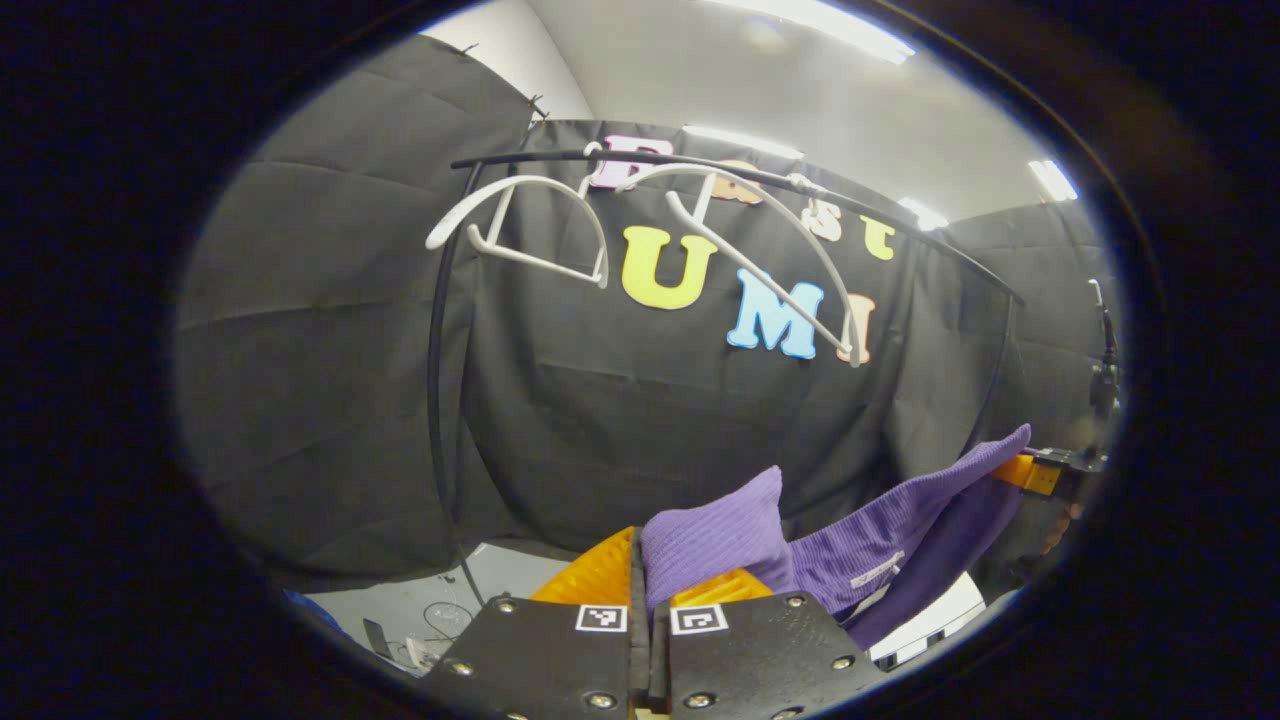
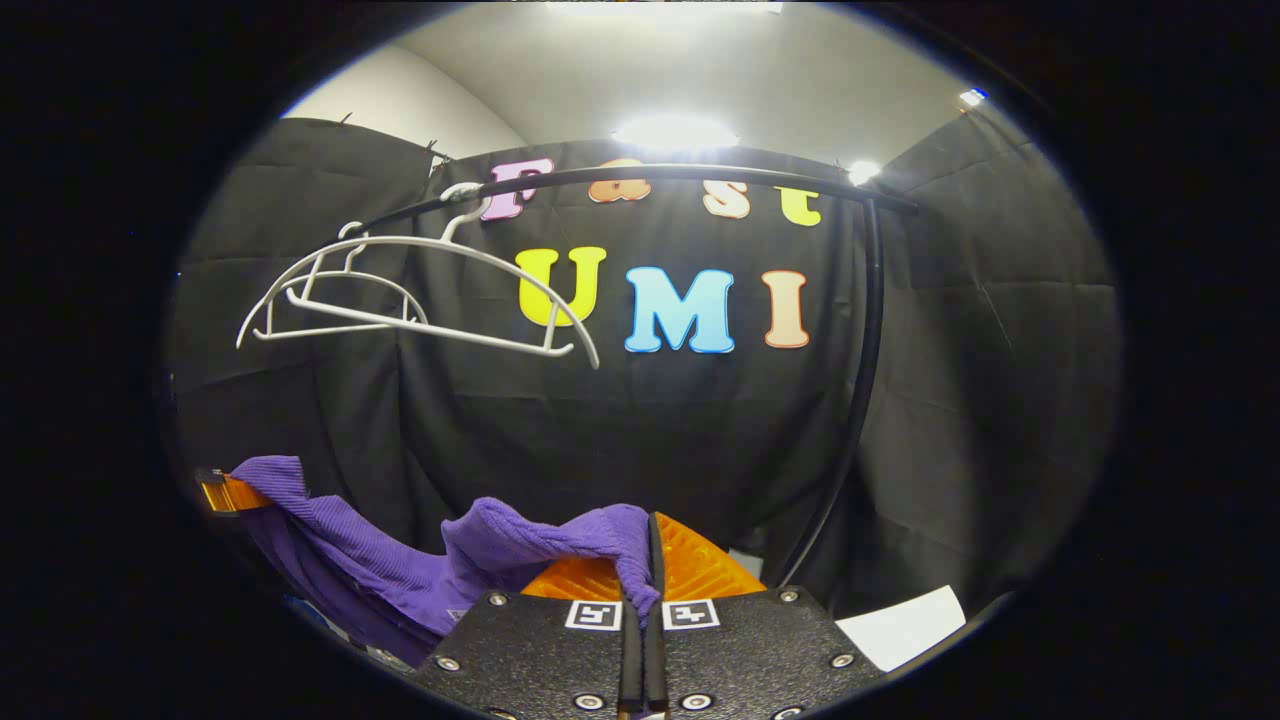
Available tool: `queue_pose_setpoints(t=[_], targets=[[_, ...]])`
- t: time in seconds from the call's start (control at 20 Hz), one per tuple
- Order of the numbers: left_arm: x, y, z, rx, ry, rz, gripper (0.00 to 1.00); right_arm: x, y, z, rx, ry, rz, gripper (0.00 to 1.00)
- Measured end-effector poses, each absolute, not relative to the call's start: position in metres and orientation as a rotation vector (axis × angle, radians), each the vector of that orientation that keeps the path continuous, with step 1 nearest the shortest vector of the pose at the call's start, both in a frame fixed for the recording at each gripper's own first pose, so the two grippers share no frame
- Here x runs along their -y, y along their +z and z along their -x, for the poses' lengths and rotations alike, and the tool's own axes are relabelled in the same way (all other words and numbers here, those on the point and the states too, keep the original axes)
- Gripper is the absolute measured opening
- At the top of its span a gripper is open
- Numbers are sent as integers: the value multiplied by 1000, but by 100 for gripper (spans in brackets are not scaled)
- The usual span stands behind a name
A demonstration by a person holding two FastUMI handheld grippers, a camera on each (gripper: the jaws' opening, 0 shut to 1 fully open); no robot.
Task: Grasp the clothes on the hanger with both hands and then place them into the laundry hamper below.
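Booth, black cloth walls. Black rail, upper frame: 2 bare white hangers. Purple garment, lower frame: left gripper and right gripper jaws each clenched on it.

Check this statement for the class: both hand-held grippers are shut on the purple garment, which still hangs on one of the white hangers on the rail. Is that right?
Not quite. The purple garment is off the hangers: both white hangers hang bare on the rail, as the right gripper view shows. The rest holds: the left hand-held gripper and the right hand-held gripper are each shut on the garment, which is stretched between them below the rail.
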State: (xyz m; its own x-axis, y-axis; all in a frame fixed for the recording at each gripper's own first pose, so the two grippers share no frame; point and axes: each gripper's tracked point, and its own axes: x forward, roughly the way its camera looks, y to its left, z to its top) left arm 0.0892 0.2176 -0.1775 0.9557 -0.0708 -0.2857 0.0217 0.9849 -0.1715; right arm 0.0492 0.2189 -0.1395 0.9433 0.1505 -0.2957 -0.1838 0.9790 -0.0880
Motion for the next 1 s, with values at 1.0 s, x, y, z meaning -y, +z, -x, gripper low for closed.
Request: queue_pose_setpoints(t=[1.0], targets=[[-203,-423,-41,-771,-38,150,1,-279,-387,62,-908,330,63,1]])
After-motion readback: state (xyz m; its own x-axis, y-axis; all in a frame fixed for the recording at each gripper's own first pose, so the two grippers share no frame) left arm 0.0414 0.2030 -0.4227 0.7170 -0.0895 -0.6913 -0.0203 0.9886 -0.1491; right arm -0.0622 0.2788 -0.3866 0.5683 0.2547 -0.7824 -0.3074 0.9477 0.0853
